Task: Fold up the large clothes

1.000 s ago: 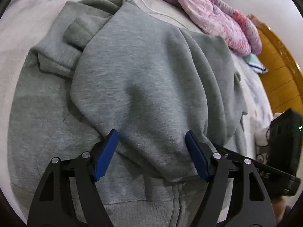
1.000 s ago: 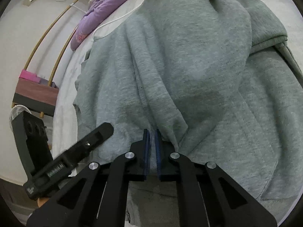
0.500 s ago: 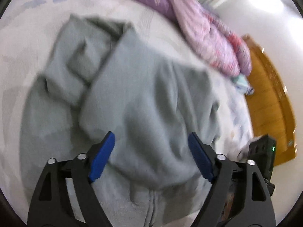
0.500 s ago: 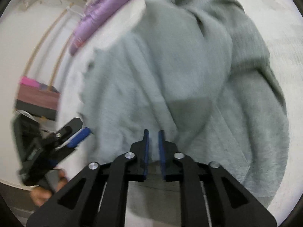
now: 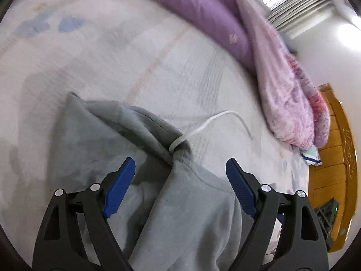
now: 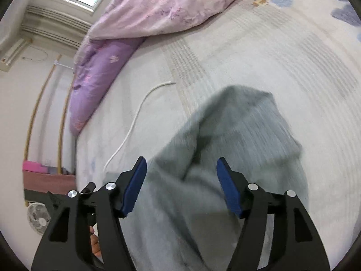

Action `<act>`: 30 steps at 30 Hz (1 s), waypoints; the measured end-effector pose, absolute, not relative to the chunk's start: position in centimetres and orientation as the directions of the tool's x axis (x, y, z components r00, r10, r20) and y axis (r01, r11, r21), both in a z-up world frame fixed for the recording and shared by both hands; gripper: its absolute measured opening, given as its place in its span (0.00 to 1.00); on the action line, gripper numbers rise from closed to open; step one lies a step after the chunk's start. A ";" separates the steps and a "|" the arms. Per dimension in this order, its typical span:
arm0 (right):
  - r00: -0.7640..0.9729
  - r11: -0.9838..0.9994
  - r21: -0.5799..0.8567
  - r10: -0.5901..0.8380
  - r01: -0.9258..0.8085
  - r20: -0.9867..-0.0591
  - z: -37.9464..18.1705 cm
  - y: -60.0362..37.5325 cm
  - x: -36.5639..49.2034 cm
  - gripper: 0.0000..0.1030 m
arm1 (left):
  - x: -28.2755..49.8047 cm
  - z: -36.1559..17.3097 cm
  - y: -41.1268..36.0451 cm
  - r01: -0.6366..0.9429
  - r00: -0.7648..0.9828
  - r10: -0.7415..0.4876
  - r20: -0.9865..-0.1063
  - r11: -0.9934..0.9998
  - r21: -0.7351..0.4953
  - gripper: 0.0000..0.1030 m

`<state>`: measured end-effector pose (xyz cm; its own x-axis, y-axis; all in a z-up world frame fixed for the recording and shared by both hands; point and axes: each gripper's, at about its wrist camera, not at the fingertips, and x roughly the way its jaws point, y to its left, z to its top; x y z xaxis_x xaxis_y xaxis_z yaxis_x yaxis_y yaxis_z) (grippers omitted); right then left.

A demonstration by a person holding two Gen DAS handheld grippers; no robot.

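Note:
A grey zip hoodie [image 5: 108,149] lies partly folded on the pale bed sheet [image 5: 135,52], its white drawstring [image 5: 216,117] trailing toward the quilts. My left gripper [image 5: 180,180] is open and empty, raised above the hoodie's upper part. In the right wrist view the hoodie [image 6: 237,135] looks blurred from motion, and the drawstring [image 6: 135,117] lies on the sheet to its left. My right gripper [image 6: 180,180] is open and empty, above the grey fabric.
A purple quilt [image 5: 203,15] and a pink floral quilt [image 5: 286,85] are heaped along the far side of the bed. A wooden headboard [image 5: 334,169] stands at the right. In the right wrist view a fan [image 6: 38,219] and a low table [image 6: 45,180] stand beside the bed.
My right gripper was shut on the hoodie's fabric and has opened and let go. Both grippers have lifted and tilted toward the hoodie's upper part and the far bed.

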<state>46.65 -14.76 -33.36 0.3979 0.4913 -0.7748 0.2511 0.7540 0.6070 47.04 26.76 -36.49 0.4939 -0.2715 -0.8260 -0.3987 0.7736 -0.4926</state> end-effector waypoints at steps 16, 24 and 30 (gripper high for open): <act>0.337 0.711 0.653 0.567 0.261 -0.751 -37.5 -13.7 49.5 0.14 | 50.6 -40.2 26.3 -0.421 0.375 -0.211 -0.903 0.829 -0.368 0.13; 0.388 0.706 0.690 0.597 0.161 -0.702 -32.7 -14.3 45.1 0.10 | 43.7 -32.8 25.9 -0.301 0.549 -0.249 -0.798 0.831 -0.467 0.09; 0.424 0.693 0.717 0.631 0.067 -0.650 -27.7 -15.3 38.6 0.10 | 35.6 -27.8 25.3 -0.210 0.624 -0.295 -0.723 0.829 -0.519 0.09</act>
<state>38.65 -15.35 -27.74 0.4239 0.6311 -0.6496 0.0668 0.6935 0.7174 35.57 25.27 -27.75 0.6243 -0.2948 -0.7235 -0.2096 0.8290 -0.5185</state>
